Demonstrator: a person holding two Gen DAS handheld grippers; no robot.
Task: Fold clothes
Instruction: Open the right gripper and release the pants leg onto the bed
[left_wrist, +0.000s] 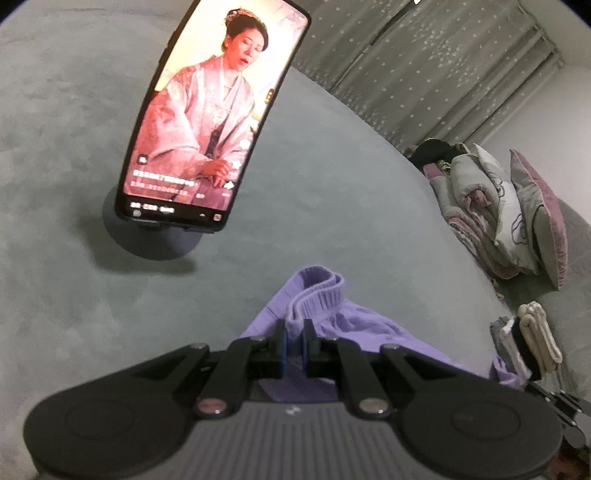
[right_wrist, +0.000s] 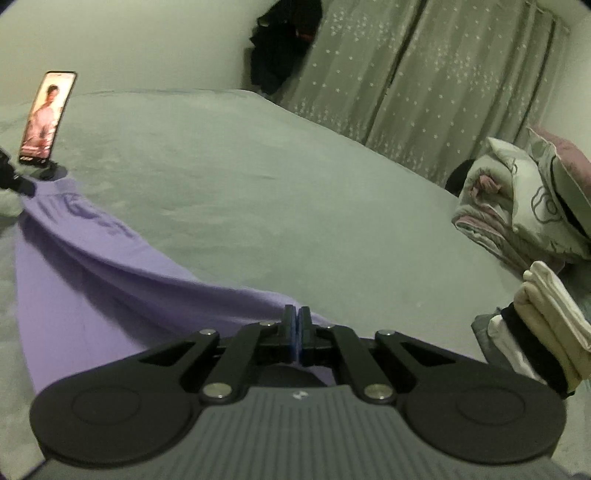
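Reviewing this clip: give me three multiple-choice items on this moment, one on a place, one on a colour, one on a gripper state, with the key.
1. Where does the phone stand?
A. On a stand on the grey bed
B. On the pillows
C. In a gripper

2. What colour is the held garment?
A. White
B. Purple
C. Black

3. How is the left gripper?
A. Open above the bed
B. Shut on nothing
C. Shut on the garment's ribbed edge

Key: 1 A, its round base rests on the bed; 2 B, lilac cloth spans both views; 3 C, ribbed cloth sits between the fingers.
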